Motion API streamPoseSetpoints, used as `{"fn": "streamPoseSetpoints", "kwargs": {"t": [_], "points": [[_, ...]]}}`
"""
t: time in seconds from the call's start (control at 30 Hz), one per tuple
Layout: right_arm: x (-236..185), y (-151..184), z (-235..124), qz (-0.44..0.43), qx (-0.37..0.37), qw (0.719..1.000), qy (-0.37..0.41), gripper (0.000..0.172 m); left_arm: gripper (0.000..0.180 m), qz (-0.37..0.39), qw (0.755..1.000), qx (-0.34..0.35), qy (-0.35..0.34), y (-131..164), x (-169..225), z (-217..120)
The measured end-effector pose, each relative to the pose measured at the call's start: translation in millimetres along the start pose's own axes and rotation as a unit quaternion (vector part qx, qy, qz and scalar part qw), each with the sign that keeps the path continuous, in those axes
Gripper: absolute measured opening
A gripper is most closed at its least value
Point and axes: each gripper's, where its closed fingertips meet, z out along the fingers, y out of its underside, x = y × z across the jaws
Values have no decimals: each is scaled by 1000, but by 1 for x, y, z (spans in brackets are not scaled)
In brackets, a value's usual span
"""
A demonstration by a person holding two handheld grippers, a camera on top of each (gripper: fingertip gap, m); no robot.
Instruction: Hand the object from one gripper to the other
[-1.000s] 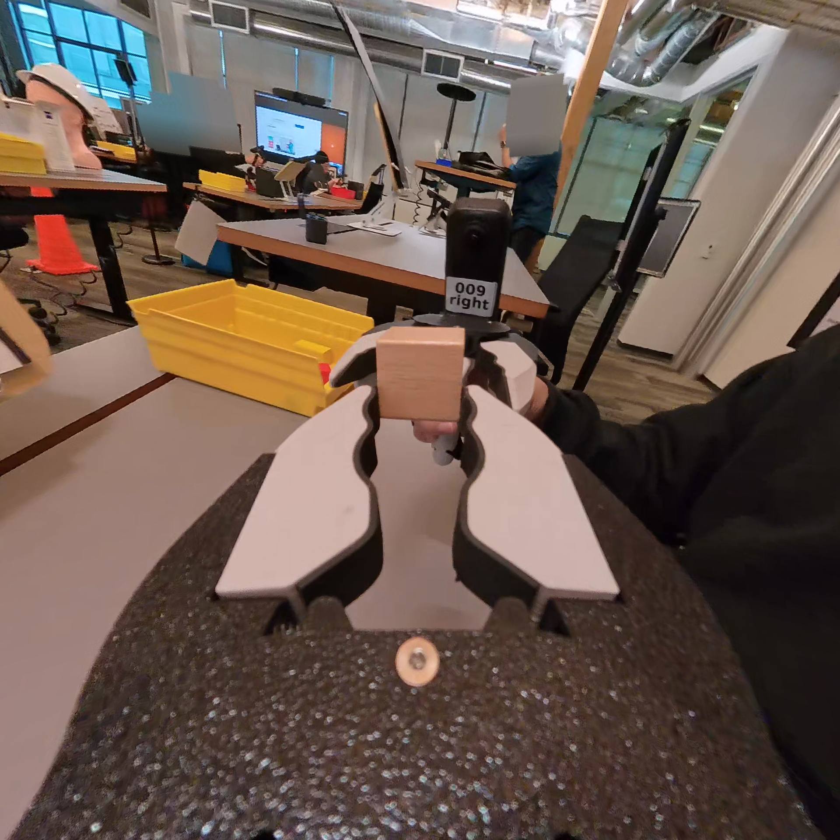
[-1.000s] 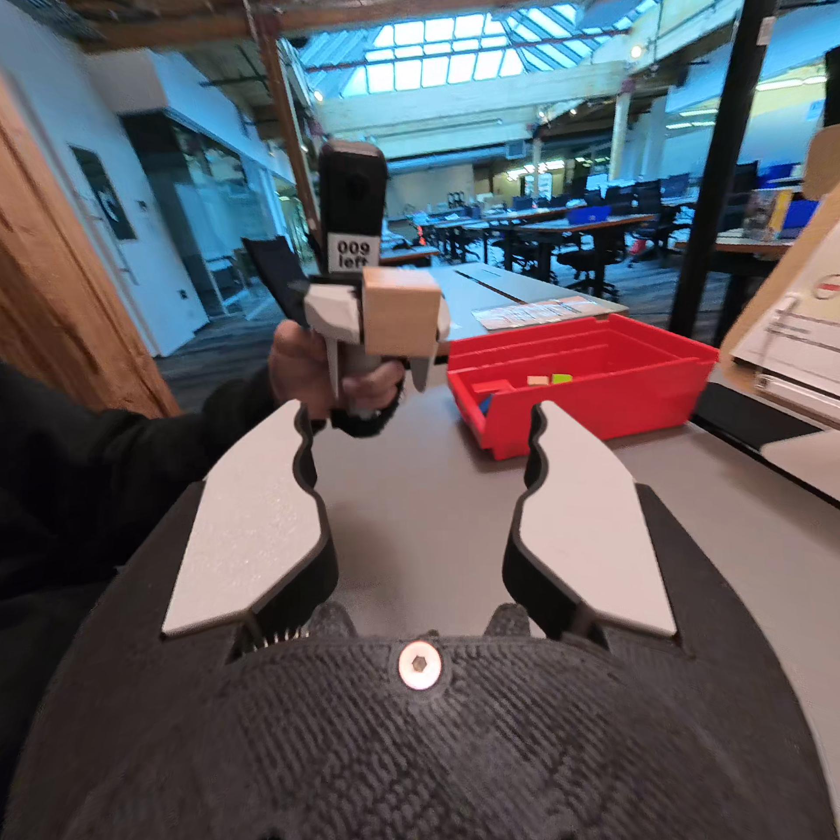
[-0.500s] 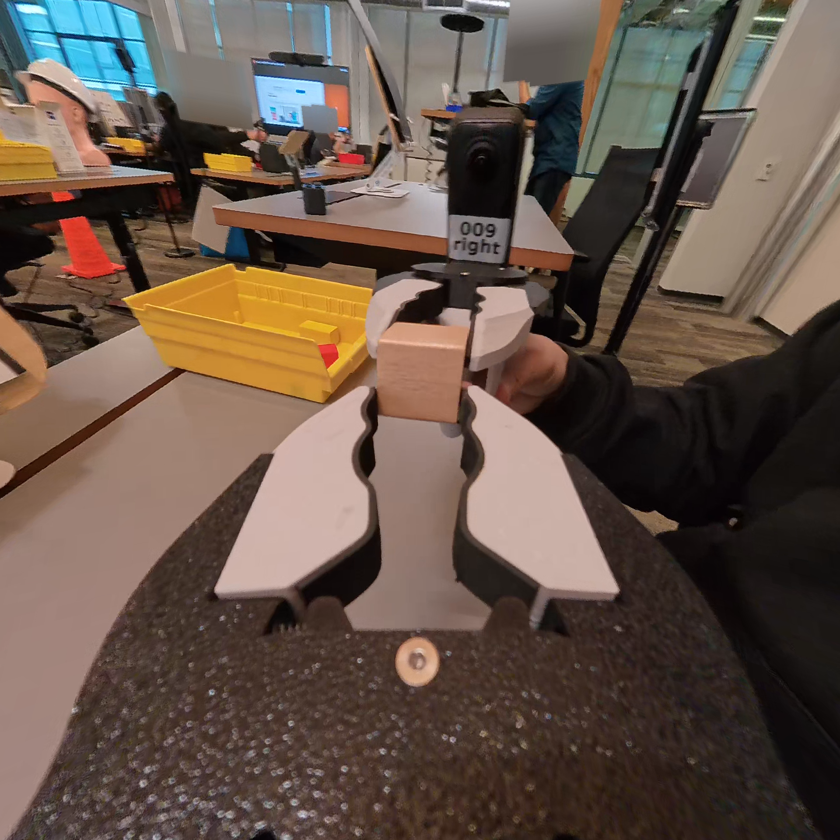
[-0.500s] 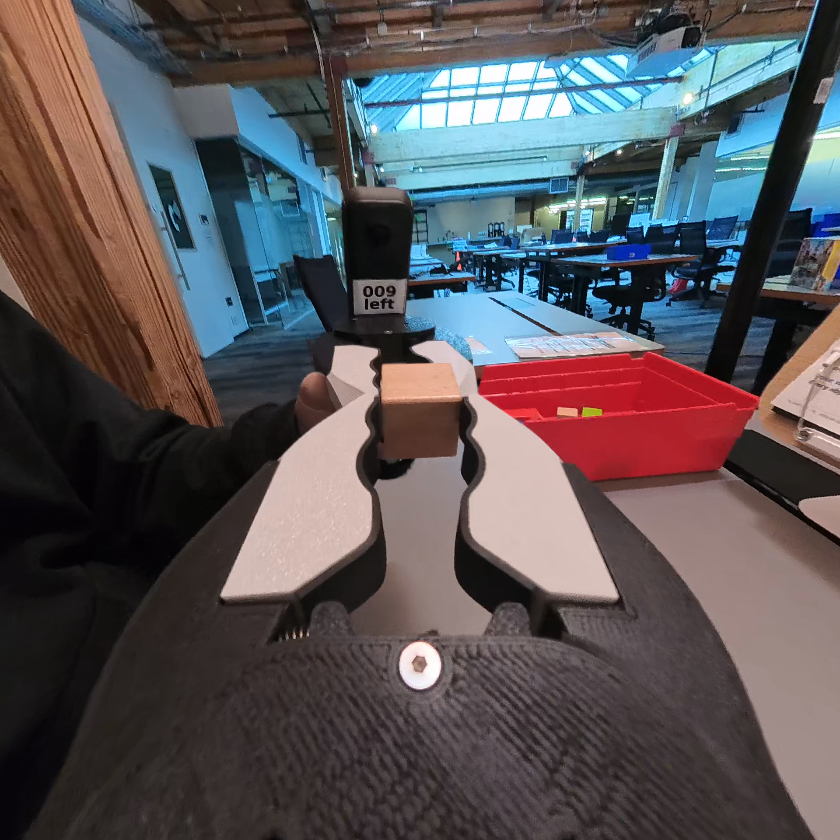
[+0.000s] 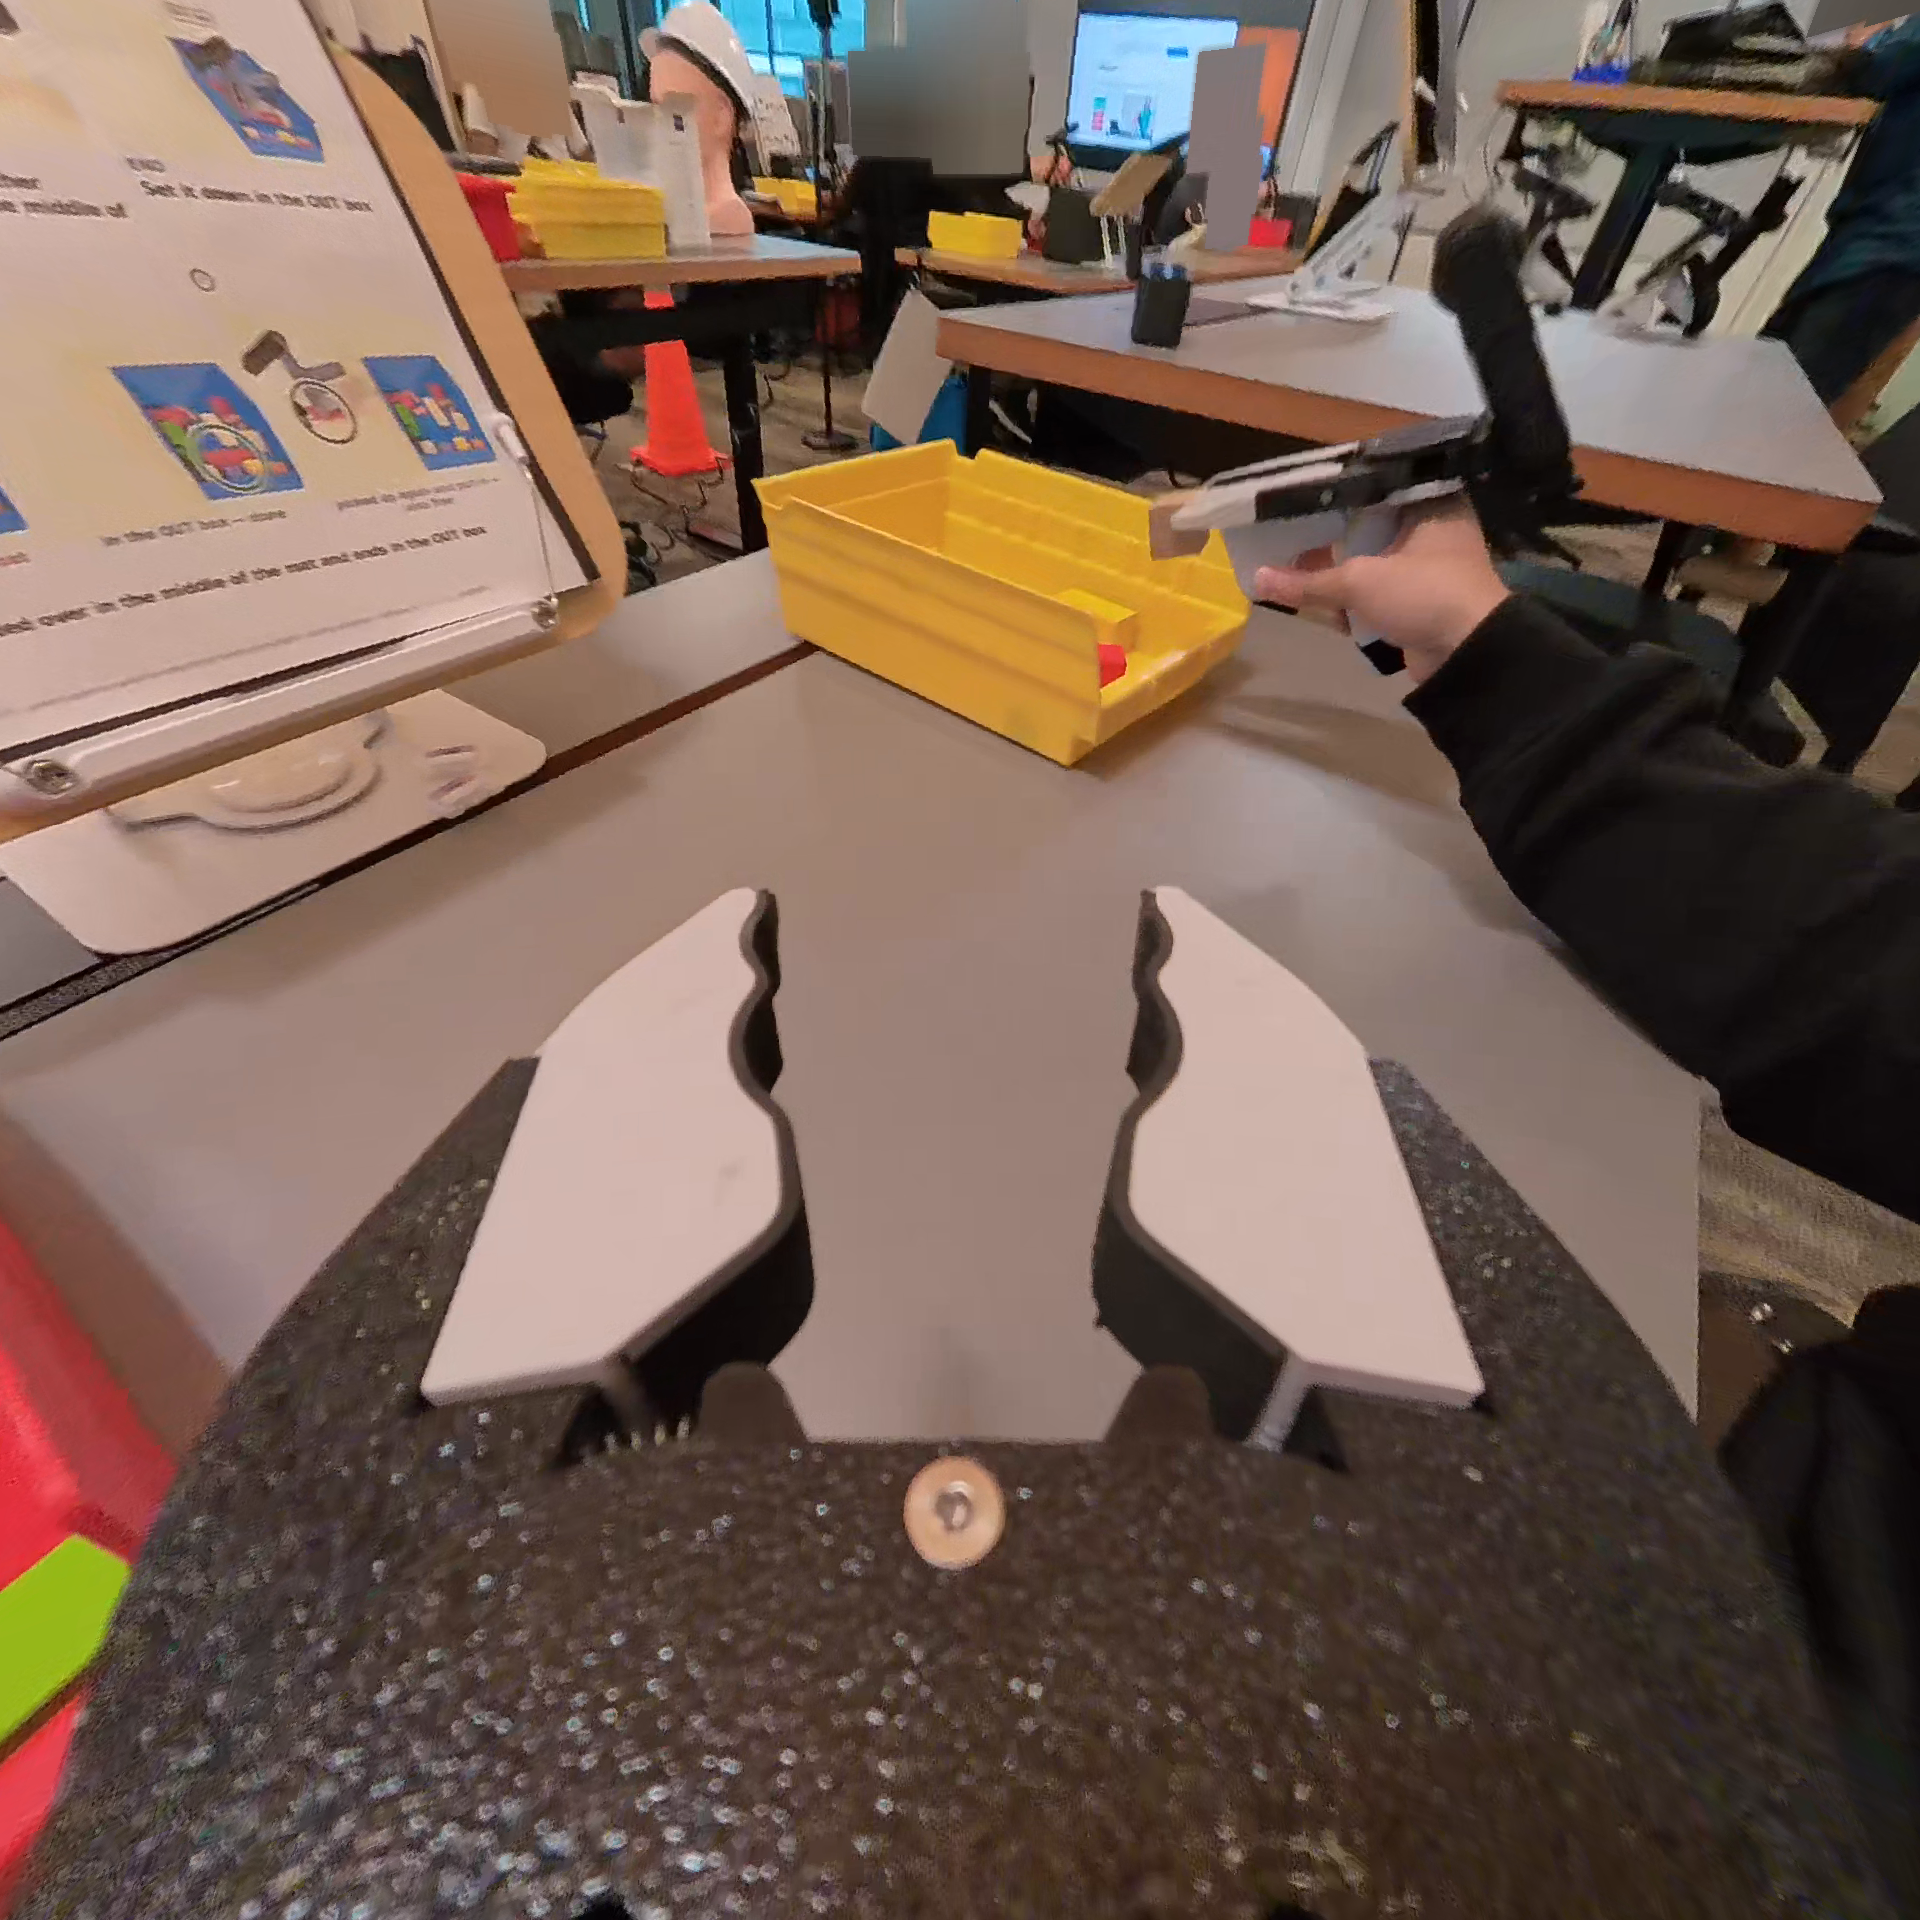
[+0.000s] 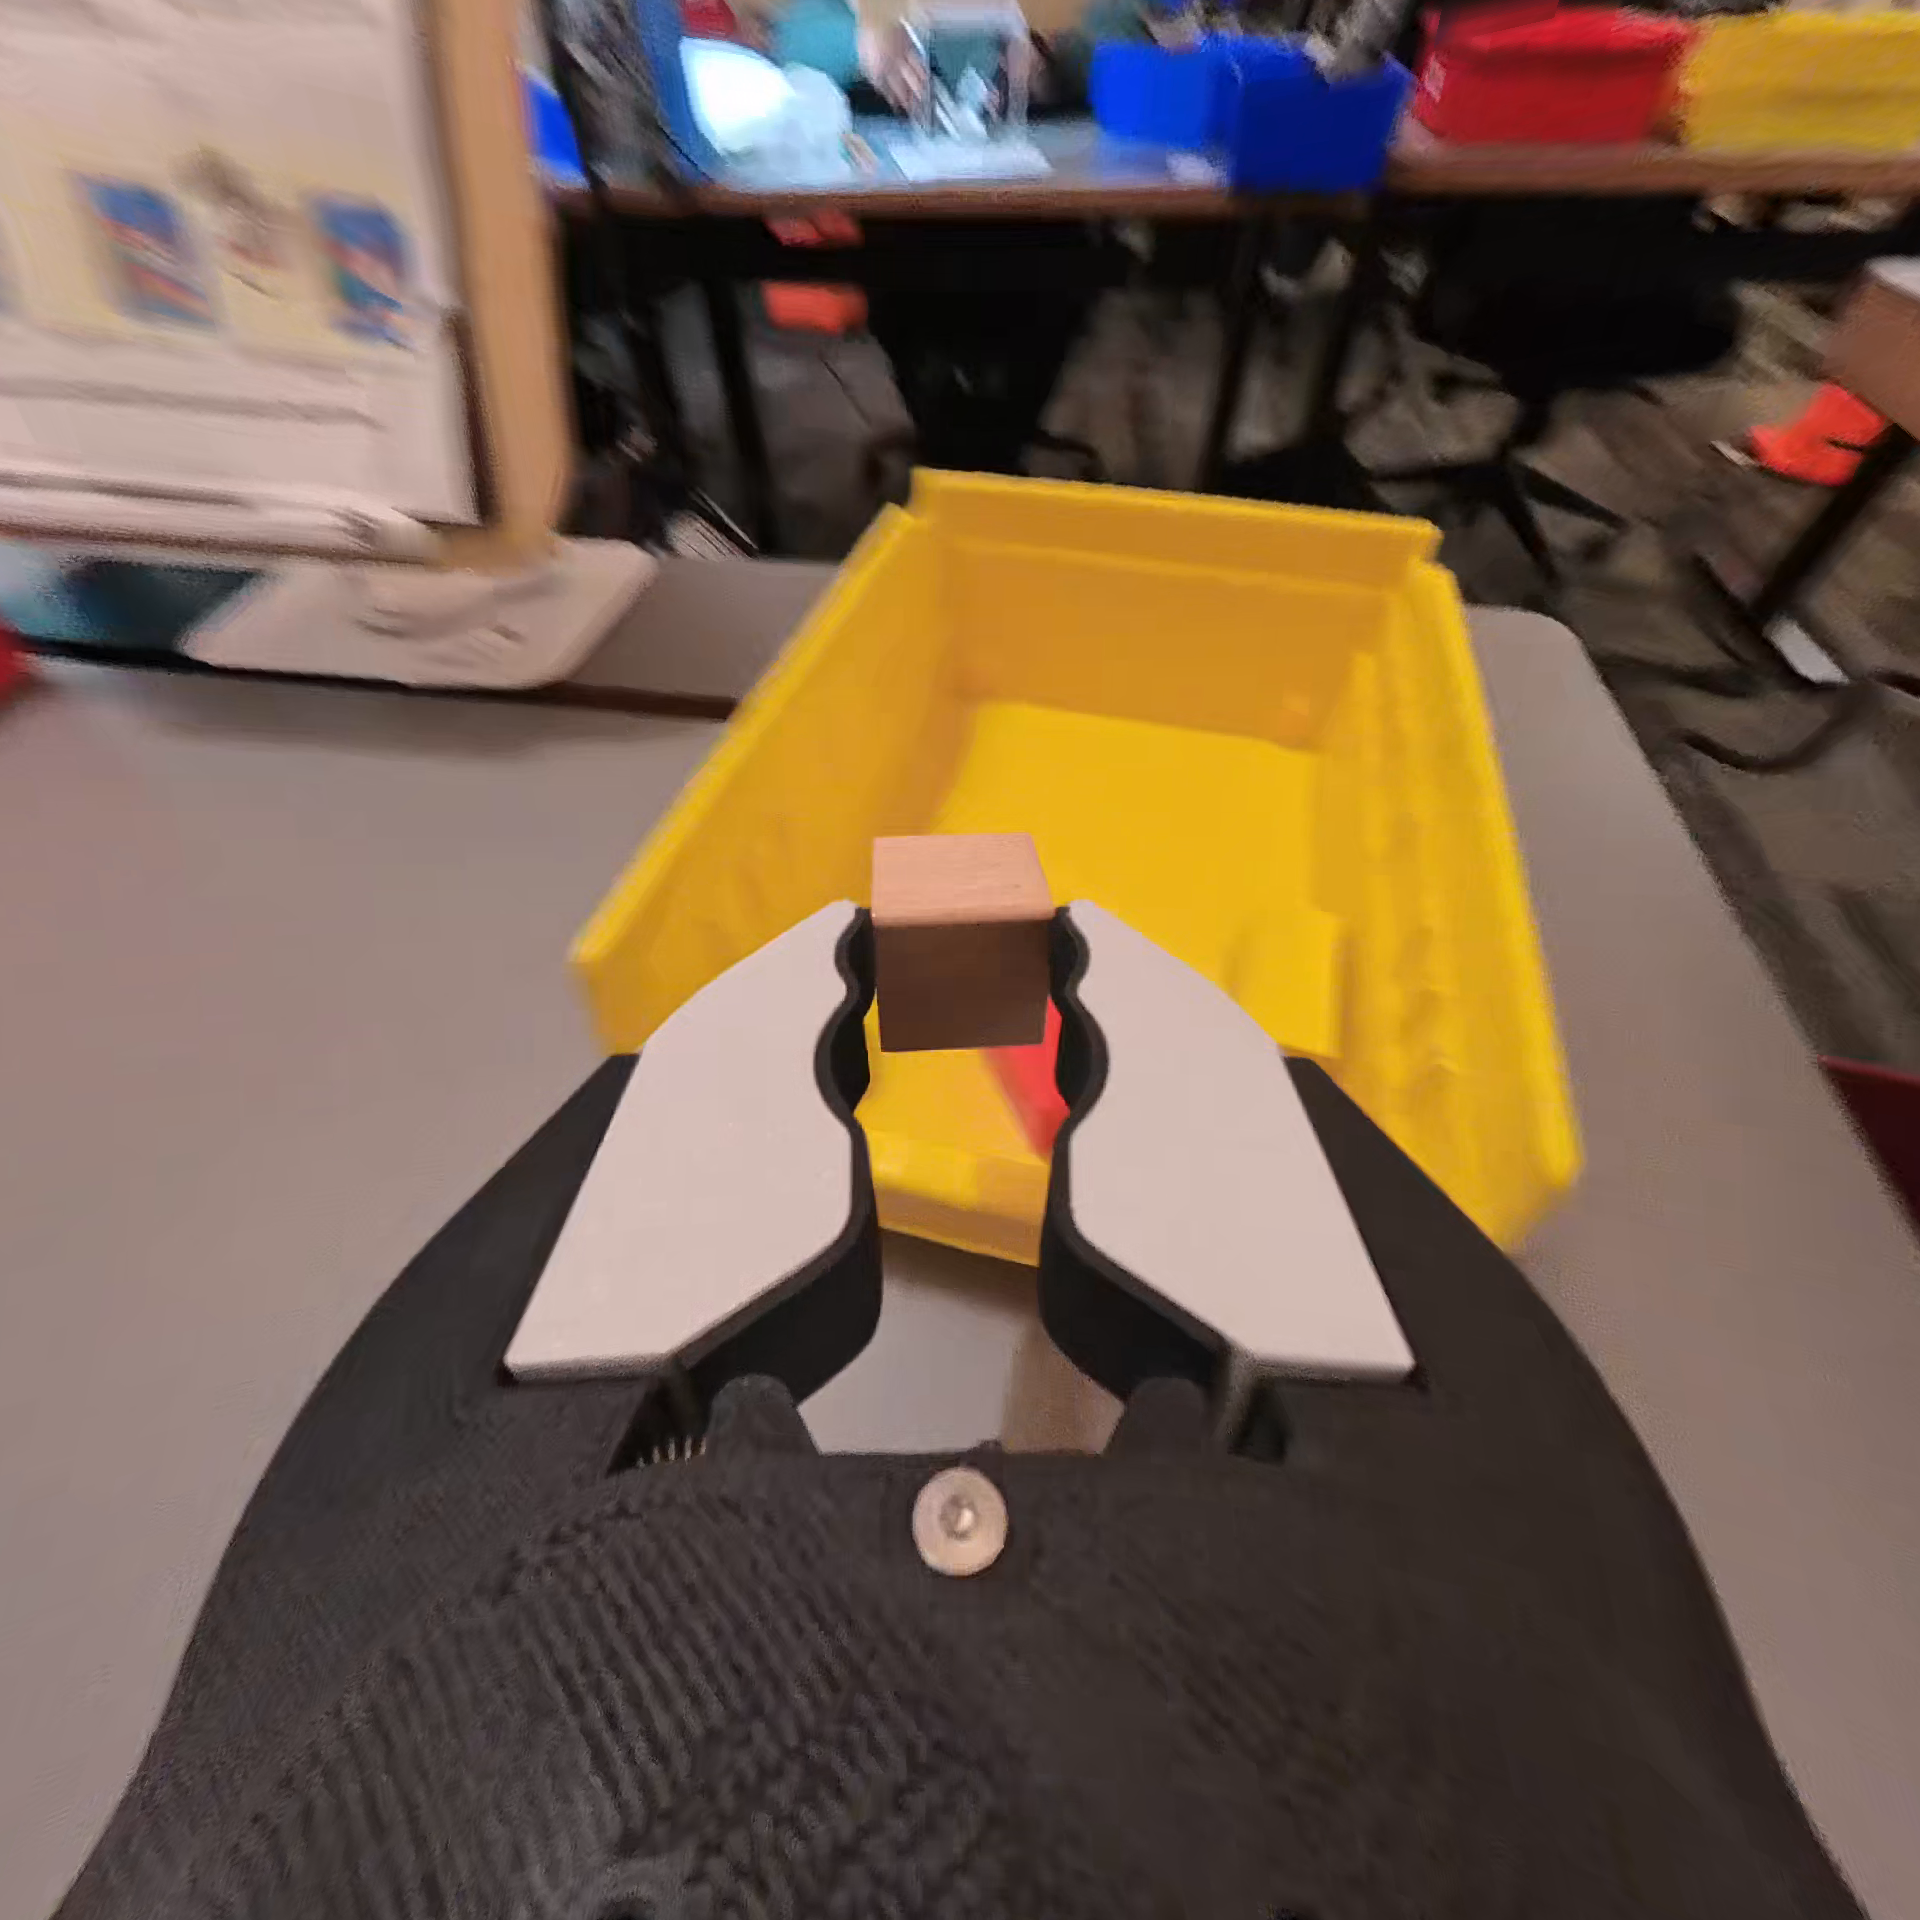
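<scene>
In the right wrist view my right gripper is shut on a plain wooden cube, both pads pressed on its sides, and holds it above the near end of a yellow bin. A red block lies in the bin below the cube. In the left wrist view my left gripper is open and empty above the grey table. That view also shows the right gripper from the side at the upper right, over the yellow bin, with the cube at its tips.
A tilted instruction board on a white stand is at the left of the table. A red bin with a green block sits at the lower left edge. A dark sleeve crosses the right side. Desks and an orange cone stand behind. Across from one pair of fingers to the other is roughly 45 centimeters.
Half a second ago both grippers were shut on the cube. My left gripper has opened and drawn away to the left. The right gripper has carried the cube over the yellow bin.
</scene>
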Motion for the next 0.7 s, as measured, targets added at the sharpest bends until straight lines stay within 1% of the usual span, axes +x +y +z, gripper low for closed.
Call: {"fn": "streamPoseSetpoints", "kwargs": {"t": [0.07, 0.1, 0.17, 0.23, 0.3, 0.4, 0.5, 0.6, 0.63, 0.7], "points": [[30, 9, 12, -19, -40, 998, 47, 33, 63, -10, 1000, 18, -1, -3, -4, -3], [40, 14, 19, -26, -65, 996, 58, 33, 63, -18, 1000, 25, 3, -5, -5, -4], [53, 24, 31, -36, -124, 989, 72, 33, 63, -35, 999, 30, 9, -8, -7, -6], [65, 31, 37, -59, -159, 981, 94, 33, 62, -36, 999, 26, 2, -8, -12, -10], [73, 42, 40, -72, -199, 971, 108, 33, 62, -29, 999, 18, -22, -5, -22, -18], [81, 48, 43, -108, -220, 961, 128, 33, 60, -26, 997, 8, -71, 0, -43, -37], [84, 59, 48, -127, -257, 949, 128, 33, 59, -37, 991, 1, -129, 5, -70, -62], [82, 65, 53, -119, -268, 949, 111, 33, 56, -55, 983, -3, -178, 12, -95, -87], [80, 69, 53, -110, -276, 949, 106, 36, 56, -61, 979, -5, -193, 14, -103, -95], [80, 73, 48, -87, -282, 949, 111, 56, 50, -74, 974, -11, -216, 22, -118, -108]]}}
